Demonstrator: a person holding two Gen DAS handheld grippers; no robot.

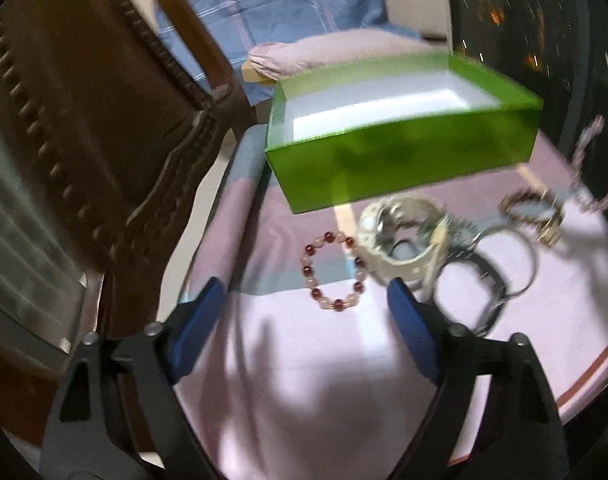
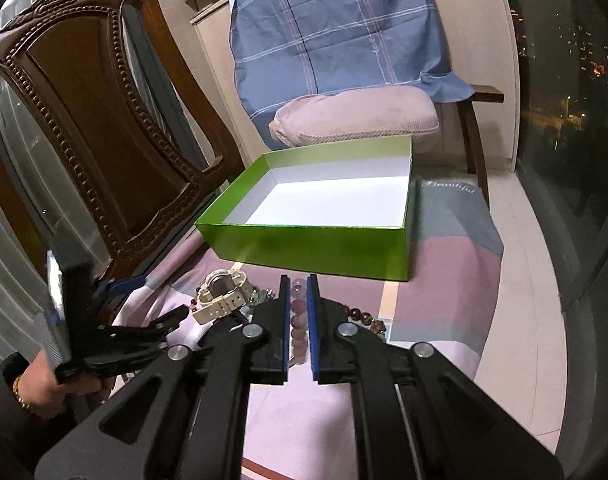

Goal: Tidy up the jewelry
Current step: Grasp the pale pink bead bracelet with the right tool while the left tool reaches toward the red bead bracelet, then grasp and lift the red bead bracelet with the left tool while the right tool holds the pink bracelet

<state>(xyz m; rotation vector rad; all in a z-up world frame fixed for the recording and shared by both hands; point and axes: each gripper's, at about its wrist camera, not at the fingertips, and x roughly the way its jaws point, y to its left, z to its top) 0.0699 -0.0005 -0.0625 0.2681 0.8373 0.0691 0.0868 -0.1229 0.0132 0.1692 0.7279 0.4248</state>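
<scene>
Beads sit pinched in your right claw: its blue pads are pressed nearly together on a strand of pale pink round beads, which runs up between the fingers and shows above their tips. Just beyond those tips stands the open green box, white inside, with nothing visible in it. To the left of the right claw, close to its fingers, a cream watch lies on the pink cloth, and a brown beaded bracelet peeks out just to the claw's right. Your left claw is spread wide and holds nothing; its blue pads hang over the cloth with open air between them. Straight ahead of it, between the fingertips in its view, lies a bracelet of dark red and pale pink beads, touching neither pad. The watch sits just past the right-hand pad, with thin metal bangles beyond it to the right, blurred. The green box stands further ahead of that claw. A carved wooden chair is off to the left of both claws.
</scene>
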